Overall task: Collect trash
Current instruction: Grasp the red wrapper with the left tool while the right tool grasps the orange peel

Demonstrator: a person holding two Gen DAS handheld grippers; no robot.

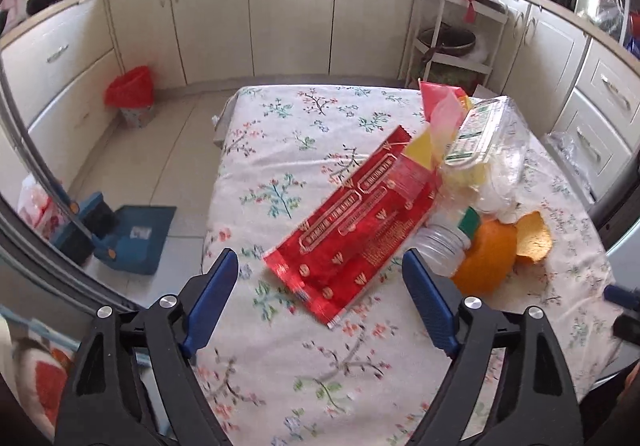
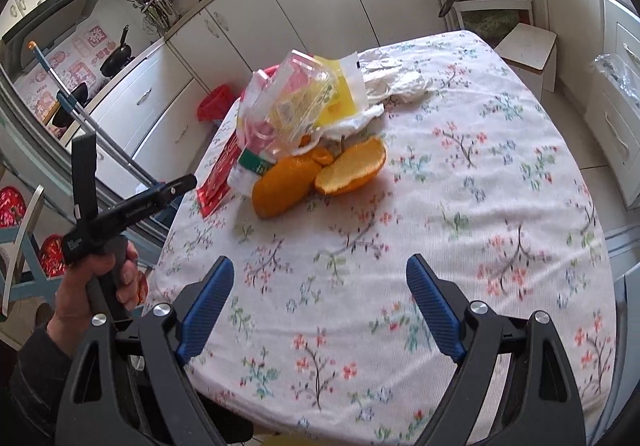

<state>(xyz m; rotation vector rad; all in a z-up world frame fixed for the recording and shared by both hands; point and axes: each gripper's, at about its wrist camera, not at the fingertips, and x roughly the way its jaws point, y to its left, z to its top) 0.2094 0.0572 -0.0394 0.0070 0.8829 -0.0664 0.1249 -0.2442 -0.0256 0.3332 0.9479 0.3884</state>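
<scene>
Both tools, left [image 1: 320, 274] and right [image 2: 320, 274], wide apart (empty) above the floral tablecloth [image 2: 460, 206].

No legible text anywhere

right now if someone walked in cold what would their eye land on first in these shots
Most likely the heap of trash in the middle of the floral tablecloth: a long red wrapper lying flat on its left side, with bright orange peel at the near edge of the pile and a crumpled clear plastic bag on top. Next, the red-lined bin on the floor by the cabinets. Both the left gripper and the right gripper hover open, holding nothing.
</scene>
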